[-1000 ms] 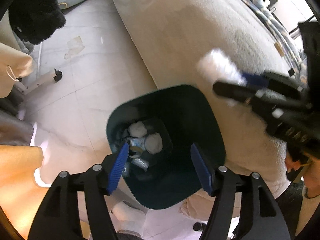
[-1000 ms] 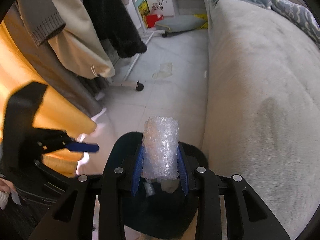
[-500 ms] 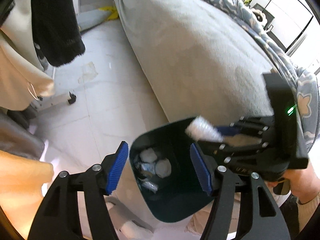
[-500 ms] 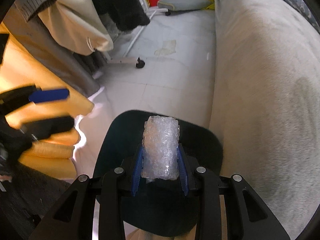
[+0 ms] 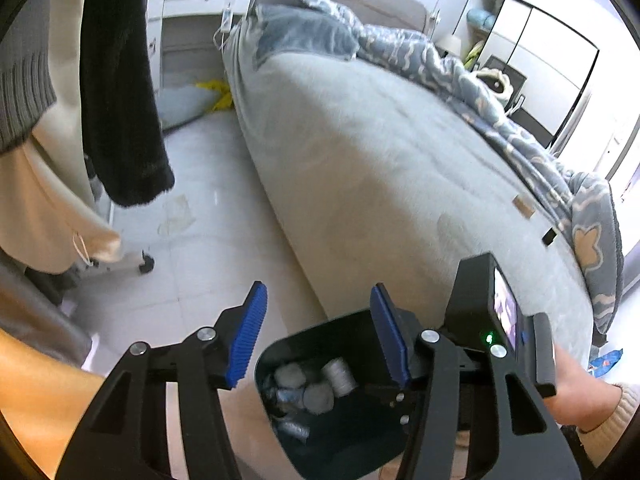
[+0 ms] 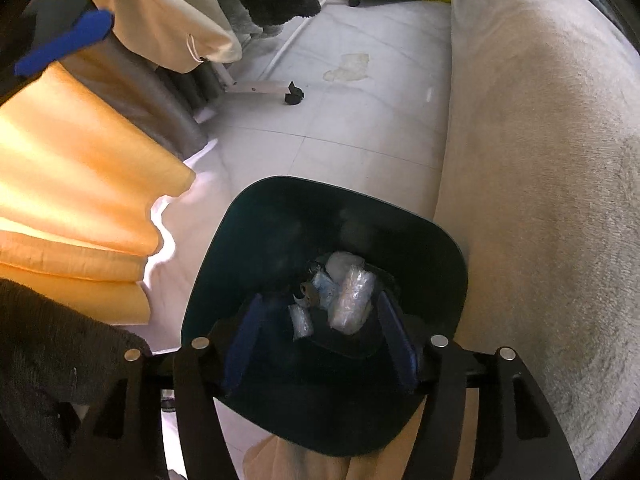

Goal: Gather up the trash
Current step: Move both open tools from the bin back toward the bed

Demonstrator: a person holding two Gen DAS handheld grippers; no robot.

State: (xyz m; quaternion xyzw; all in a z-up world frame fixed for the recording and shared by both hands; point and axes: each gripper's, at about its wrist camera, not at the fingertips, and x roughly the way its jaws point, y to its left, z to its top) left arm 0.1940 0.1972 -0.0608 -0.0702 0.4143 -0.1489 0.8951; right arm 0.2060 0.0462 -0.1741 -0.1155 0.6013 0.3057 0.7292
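Released since half a second ago: clear bubble-wrap roll (image 6: 352, 300) no longer between right gripper (image 6: 320, 344) pads; it lies inside dark teal plastic bin (image 6: 440, 240) among other wrapped scraps. Right gripper jaws spread wide, empty, lowered into the bin's mouth. Left gripper (image 5: 318, 338) wide open, empty, raised above the bin's (image 5: 280, 354) rim. Grey bed (image 5: 380, 168) touching the bin's right side. Orange cloth (image 6: 72, 184) left of bin.
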